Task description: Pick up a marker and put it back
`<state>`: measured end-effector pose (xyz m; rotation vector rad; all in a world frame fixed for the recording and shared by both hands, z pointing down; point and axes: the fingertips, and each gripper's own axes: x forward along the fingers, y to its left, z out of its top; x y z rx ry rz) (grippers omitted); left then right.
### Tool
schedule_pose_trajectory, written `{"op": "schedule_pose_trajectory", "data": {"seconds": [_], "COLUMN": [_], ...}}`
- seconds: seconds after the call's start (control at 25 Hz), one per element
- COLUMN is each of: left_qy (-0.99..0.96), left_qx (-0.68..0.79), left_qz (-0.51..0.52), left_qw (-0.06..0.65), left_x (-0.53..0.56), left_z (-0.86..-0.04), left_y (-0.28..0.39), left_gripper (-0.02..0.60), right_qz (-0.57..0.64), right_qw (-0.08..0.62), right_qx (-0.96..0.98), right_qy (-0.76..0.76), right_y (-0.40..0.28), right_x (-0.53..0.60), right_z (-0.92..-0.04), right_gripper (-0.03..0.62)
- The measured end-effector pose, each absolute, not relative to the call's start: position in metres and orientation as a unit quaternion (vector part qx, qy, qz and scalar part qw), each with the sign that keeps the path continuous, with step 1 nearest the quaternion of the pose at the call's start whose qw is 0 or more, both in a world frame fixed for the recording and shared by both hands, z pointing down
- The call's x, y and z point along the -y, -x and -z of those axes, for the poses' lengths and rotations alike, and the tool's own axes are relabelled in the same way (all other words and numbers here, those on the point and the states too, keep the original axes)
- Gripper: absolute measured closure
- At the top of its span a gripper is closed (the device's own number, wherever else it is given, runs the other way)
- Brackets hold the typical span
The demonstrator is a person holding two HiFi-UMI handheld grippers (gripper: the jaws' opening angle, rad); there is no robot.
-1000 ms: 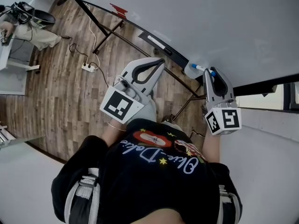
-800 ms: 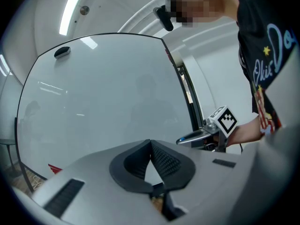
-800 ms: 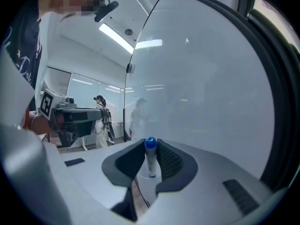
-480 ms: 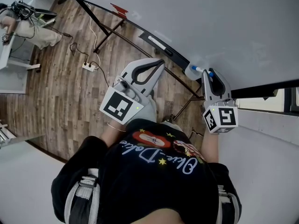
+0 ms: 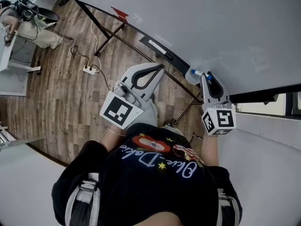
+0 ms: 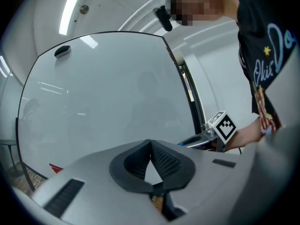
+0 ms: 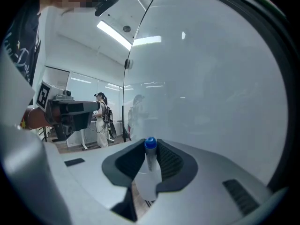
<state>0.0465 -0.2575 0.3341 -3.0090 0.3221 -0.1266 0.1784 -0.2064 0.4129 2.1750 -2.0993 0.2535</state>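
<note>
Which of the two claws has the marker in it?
The right claw: a blue-capped marker is clamped between its jaws. The left claw is shut with nothing between its jaws.

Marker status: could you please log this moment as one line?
right gripper: shut on marker | left gripper: shut, empty | whiteboard: ahead

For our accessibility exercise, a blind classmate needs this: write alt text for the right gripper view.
The right gripper's jaws clamp a white marker with a blue cap, in front of a whiteboard. The left gripper shows at far left.
</note>
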Motion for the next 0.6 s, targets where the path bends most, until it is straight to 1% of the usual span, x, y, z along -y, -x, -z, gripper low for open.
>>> {"op": "schedule_pose_trajectory", "data": {"seconds": [0.6], "left_qy": [0.991], "left_qx": [-0.110], "left_qz": [0.046], "left_qw": [0.055], "left_x": [0.2580], "left_z": [-0.3360], "left_y": [-0.0450], "left_gripper": [0.578], "right_qz": [-0.083], "right_qw": [0.062], "right_qx": [0.688], "right_qy": [-0.718], "right_y": [-0.1787], "right_x": [0.2091], "right_z": [-0.4230], "right_gripper": [0.519]}}
